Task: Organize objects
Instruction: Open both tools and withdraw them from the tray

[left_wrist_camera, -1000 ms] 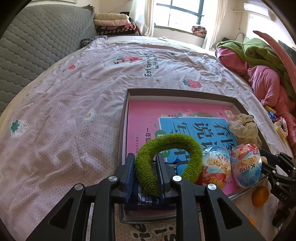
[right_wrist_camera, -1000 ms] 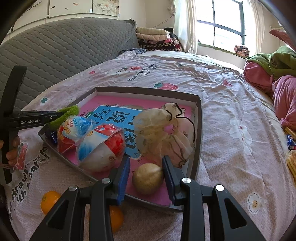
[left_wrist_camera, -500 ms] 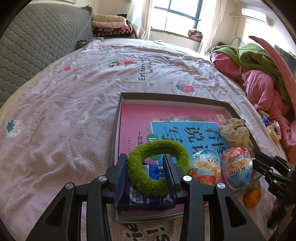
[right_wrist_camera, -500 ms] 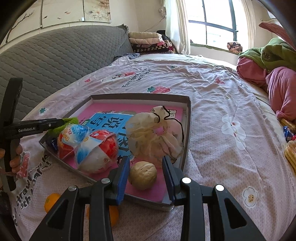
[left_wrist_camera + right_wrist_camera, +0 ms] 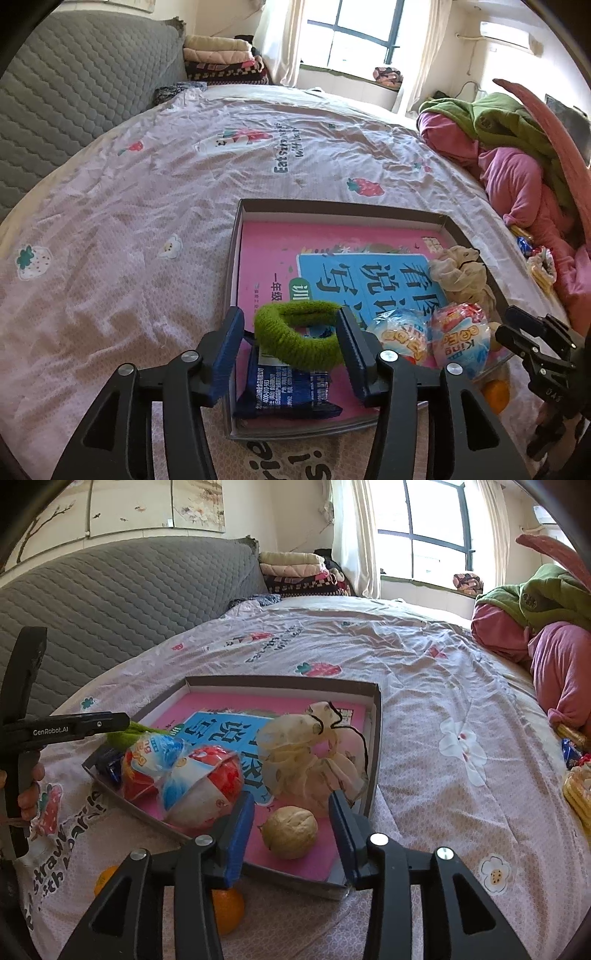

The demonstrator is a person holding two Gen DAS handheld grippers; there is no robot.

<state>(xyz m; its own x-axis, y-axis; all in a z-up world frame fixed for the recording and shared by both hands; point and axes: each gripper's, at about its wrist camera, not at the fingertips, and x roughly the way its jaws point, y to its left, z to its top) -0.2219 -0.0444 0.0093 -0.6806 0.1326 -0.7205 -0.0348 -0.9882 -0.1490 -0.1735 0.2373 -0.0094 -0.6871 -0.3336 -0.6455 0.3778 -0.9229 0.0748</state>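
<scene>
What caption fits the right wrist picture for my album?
Right gripper jaws opening around a round tan walnut in the grey cardboard tray.

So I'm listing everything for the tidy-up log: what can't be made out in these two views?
- Oranges, right wrist view: half hidden behind the right claw; left wrist view shows one behind the tray.
- Blue packet, left wrist view: print too small, top covered by the green hair band.
- Snacks, right wrist view: cut off by the edge.
</scene>
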